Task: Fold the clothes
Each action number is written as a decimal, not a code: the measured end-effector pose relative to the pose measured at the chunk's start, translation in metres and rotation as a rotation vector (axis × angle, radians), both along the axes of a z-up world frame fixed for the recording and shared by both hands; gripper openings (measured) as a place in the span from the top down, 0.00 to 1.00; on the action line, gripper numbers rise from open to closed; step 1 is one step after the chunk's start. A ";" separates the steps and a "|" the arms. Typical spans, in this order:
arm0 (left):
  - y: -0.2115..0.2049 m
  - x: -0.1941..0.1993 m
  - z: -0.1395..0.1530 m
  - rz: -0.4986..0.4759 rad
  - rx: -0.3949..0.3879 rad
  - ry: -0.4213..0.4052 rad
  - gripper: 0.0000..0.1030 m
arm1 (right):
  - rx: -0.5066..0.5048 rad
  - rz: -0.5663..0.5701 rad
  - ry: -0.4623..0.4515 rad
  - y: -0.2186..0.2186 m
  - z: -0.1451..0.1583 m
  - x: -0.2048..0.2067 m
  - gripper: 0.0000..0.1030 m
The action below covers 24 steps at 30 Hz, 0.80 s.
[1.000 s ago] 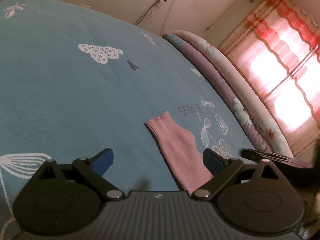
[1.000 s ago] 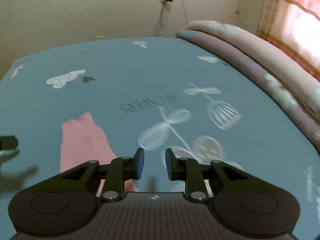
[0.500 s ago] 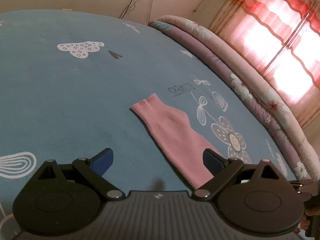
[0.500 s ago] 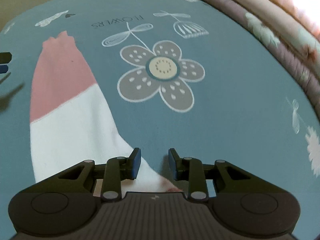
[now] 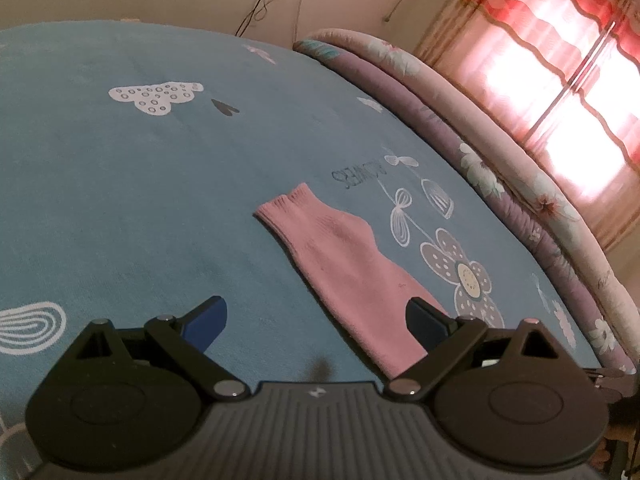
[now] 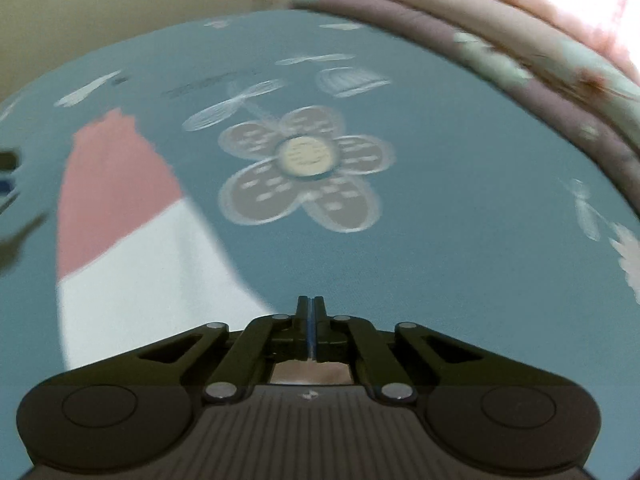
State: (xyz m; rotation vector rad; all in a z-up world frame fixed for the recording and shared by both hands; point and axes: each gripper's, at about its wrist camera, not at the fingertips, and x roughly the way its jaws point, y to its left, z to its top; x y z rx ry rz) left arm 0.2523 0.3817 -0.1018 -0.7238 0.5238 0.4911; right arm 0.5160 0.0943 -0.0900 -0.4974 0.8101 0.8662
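A pink and white sock [image 5: 340, 264] lies flat on the blue bedspread [image 5: 120, 200], cuff pointing away. My left gripper [image 5: 316, 312] hovers open over its pink half, and the right finger [image 5: 424, 320] overlaps the sock's edge. In the blurred right wrist view the sock [image 6: 132, 264] shows its white foot part running down to my right gripper [image 6: 310, 308]. That gripper's jaws are pressed together at the sock's near end. Pinkish fabric shows just behind the fingers.
The bedspread [image 6: 460, 240] carries a printed grey flower [image 6: 304, 168]. A rolled floral quilt [image 5: 500, 152] runs along the bed's right side. Bright red-striped curtains [image 5: 560, 80] hang behind it, and a wall with cables stands at the back.
The right gripper came down over the sock's white end and its jaws went from apart to shut. The left gripper shifted slightly at first, then stayed still and open.
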 end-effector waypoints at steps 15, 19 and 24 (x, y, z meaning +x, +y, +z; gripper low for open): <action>-0.002 0.003 0.001 -0.015 0.006 0.010 0.07 | -0.052 -0.002 -0.072 0.058 -0.007 -0.021 0.88; -0.006 0.006 0.001 -0.036 0.016 0.019 0.07 | 0.021 -0.051 -0.055 0.029 0.022 -0.014 0.84; -0.013 0.011 0.002 -0.065 0.027 0.027 0.07 | -0.006 -0.190 -0.044 -0.022 0.045 -0.018 0.84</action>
